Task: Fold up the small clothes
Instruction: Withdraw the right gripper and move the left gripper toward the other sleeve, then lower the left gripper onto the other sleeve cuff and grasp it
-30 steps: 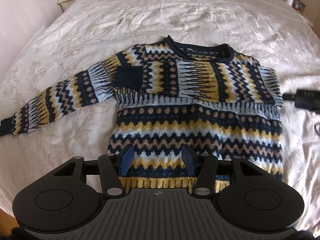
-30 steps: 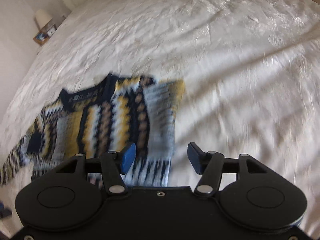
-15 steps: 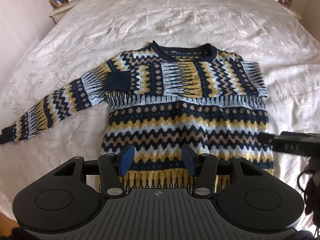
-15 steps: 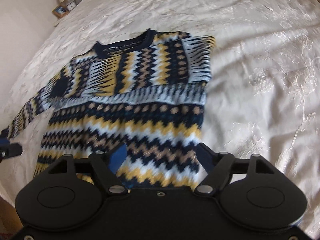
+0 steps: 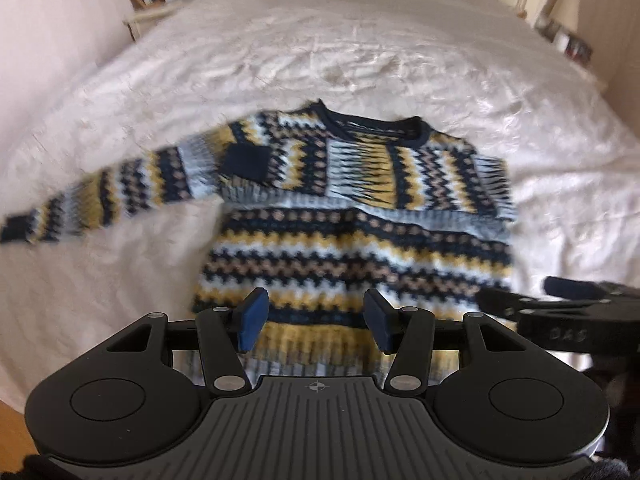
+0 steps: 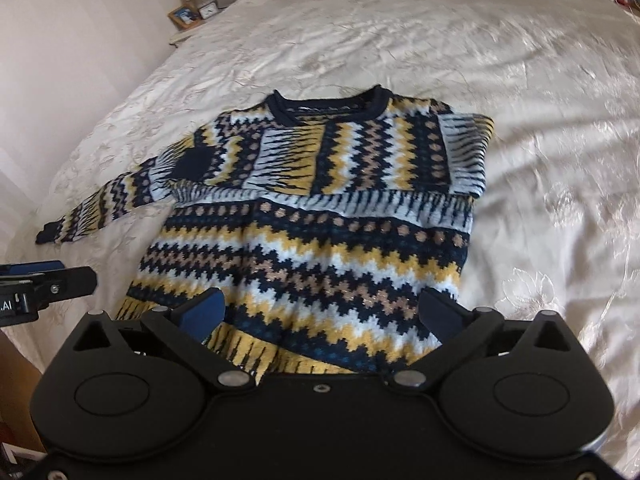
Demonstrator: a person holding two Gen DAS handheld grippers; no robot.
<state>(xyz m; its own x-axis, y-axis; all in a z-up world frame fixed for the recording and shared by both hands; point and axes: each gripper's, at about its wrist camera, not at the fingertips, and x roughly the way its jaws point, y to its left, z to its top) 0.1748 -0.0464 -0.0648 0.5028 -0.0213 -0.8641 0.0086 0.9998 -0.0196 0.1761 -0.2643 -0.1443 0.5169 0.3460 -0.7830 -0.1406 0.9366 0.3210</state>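
— So, is the jumper (image 6: pixel 316 216) folded yet?
— Only one sleeve is tucked over. The other sleeve (image 6: pixel 100 208) lies out on the bed (image 6: pixel 540 120).
— And the grabbers?
— The right gripper (image 6: pixel 320 312) just opened wide, holding nothing. The left gripper (image 5: pixel 316 320) is empty too.

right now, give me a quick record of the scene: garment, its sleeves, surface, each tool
garment: patterned sweater, flat, collar away from the cameras
right sleeve: folded across the chest
left sleeve: stretched out sideways
surface: white bedspread
left tool: open, empty, above the hem
right tool: has just been opening, now wide, nothing between its fingers
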